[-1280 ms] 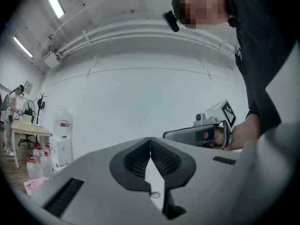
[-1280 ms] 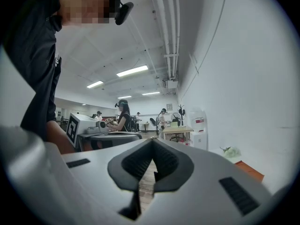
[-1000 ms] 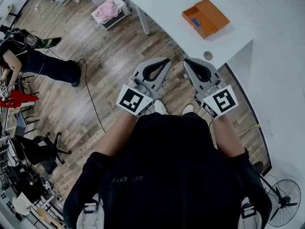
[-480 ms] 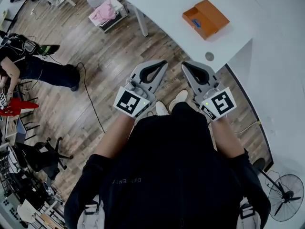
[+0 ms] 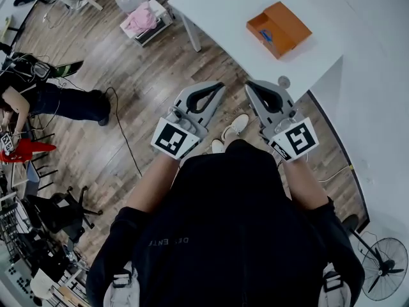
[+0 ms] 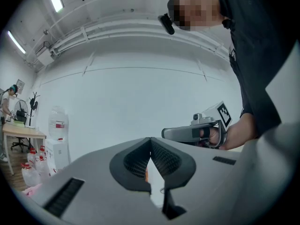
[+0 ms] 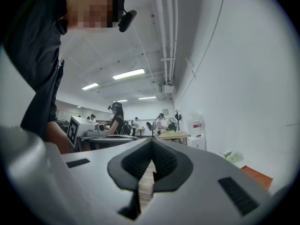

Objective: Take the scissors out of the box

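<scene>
Since the earlier frame the white table (image 5: 223, 11) has been drawing closer to your grippers. One shoe (image 5: 235, 123) is now stepping out ahead of you over the wooden floor (image 5: 147, 88), so you are walking up to the work, not yet working.

Nearest you, the left gripper (image 5: 219, 86) and the right gripper (image 5: 250, 85) are pointing level, side by side and apart from each other. Each one's jaws are pressing together at the tips with nothing between them. Just beyond, the table's corner is lying near the right gripper. Farther on, well apart from both grippers, the orange box (image 5: 279, 29) is lying flat on the table near its edge.

The scissors are presumably inside the box; a blue patch is showing on its near half, too small to name. The step in hand is therefore the approach. The next move is calling for you to finish closing in, spread one gripper's jaws and bring them over the box, perhaps steadying it with the other.
</scene>
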